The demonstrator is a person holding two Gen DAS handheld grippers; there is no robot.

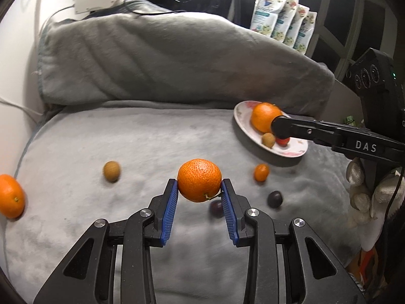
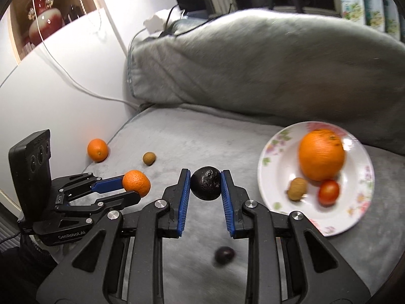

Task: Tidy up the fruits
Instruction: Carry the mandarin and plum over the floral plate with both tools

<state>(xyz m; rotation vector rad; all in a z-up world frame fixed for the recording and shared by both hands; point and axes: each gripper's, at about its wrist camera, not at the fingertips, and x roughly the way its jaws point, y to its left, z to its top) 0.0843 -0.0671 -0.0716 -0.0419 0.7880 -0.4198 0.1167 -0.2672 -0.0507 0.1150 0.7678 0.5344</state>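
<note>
My left gripper (image 1: pixel 199 190) is shut on a mandarin (image 1: pixel 199 180) and holds it above the grey blanket (image 1: pixel 126 139); it also shows in the right wrist view (image 2: pixel 136 183). My right gripper (image 2: pixel 205 186) is shut on a dark round fruit (image 2: pixel 205 183), held left of the floral plate (image 2: pixel 276 172). The plate holds a big orange (image 2: pixel 321 154), a brown longan (image 2: pixel 297 188) and a red tomato (image 2: pixel 328 192). In the left wrist view the right gripper (image 1: pixel 281 128) reaches over the plate (image 1: pixel 241 116).
Loose on the blanket: another mandarin (image 1: pixel 10 195), a longan (image 1: pixel 111 171), a small kumquat (image 1: pixel 261 172), two dark plums (image 1: pixel 275 198). A folded grey cushion (image 1: pixel 177 58) rises behind. A white wall with cables stands at the left. Pouches (image 1: pixel 283 22) stand at the back.
</note>
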